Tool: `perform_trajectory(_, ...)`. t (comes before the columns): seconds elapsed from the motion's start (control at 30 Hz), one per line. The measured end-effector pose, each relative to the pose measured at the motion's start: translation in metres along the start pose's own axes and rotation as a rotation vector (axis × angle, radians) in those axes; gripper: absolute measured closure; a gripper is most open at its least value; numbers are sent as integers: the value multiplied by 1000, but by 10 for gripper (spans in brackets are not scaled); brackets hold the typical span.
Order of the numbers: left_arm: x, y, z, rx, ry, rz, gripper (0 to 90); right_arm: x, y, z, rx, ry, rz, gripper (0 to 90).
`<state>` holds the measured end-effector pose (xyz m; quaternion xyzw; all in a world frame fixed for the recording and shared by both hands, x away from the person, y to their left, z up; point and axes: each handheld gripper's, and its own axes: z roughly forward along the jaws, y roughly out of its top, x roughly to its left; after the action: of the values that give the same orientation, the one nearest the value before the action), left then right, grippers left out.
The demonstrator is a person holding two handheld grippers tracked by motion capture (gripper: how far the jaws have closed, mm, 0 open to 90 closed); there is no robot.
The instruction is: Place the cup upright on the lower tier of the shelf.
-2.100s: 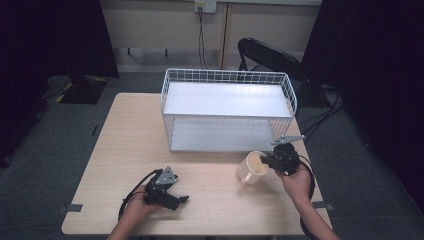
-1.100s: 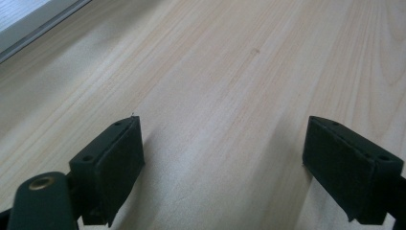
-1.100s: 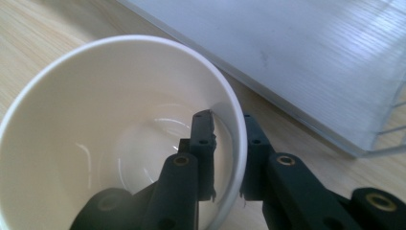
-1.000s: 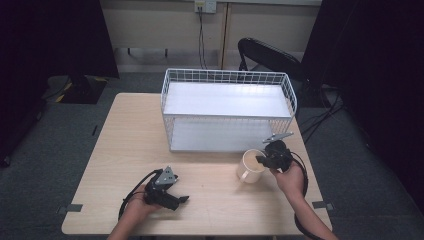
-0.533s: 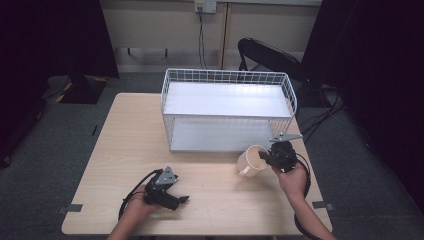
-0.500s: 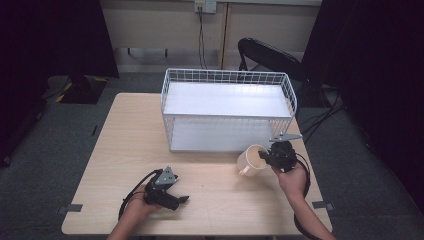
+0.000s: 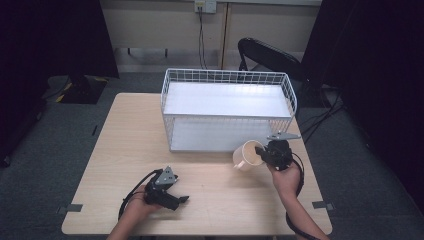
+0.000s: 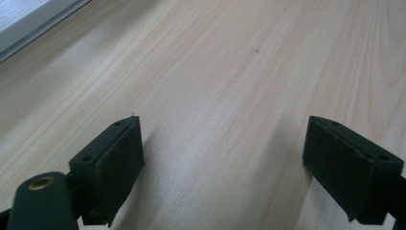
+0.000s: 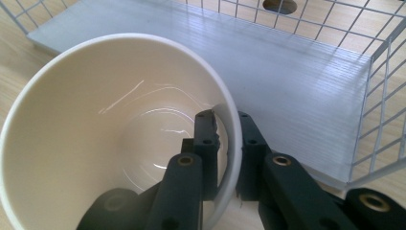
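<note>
Cream cup [image 7: 248,155] pinched by its wall in the right gripper [image 9: 226,125], just before the wire rack's [image 7: 227,111] lower shelf.
The rim is best kept level and slid in under the upper shelf; the left gripper [image 8: 222,158] is rested spread and empty on the table [image 7: 125,140].

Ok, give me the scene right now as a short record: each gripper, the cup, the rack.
right gripper: shut on the wall of the cream ceramic cup, one jaw inside, one outside
cup: tilted, in front of the rack's lower shelf
left gripper: open, nothing between its jaws, low over the light wooden table
white wire two-shelf rack: both shelves bare
</note>
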<state>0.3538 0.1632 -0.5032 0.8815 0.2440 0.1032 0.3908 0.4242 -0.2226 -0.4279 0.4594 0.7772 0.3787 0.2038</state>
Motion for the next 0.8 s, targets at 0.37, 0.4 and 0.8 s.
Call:
perform_trajectory(0.37, 0, 0, 0, 2, -3, 3, 128, 1, 7, 3, -34, -39, 23, 826)
perform_trajectory(0.4, 0, 0, 0, 2, -3, 3, 127, 1, 7, 3, -38, -45, 25, 827)
perform_trajectory(0.8, 0, 0, 0, 3, -6, 5, 122, -3, 9, 6, -48, -63, 50, 826)
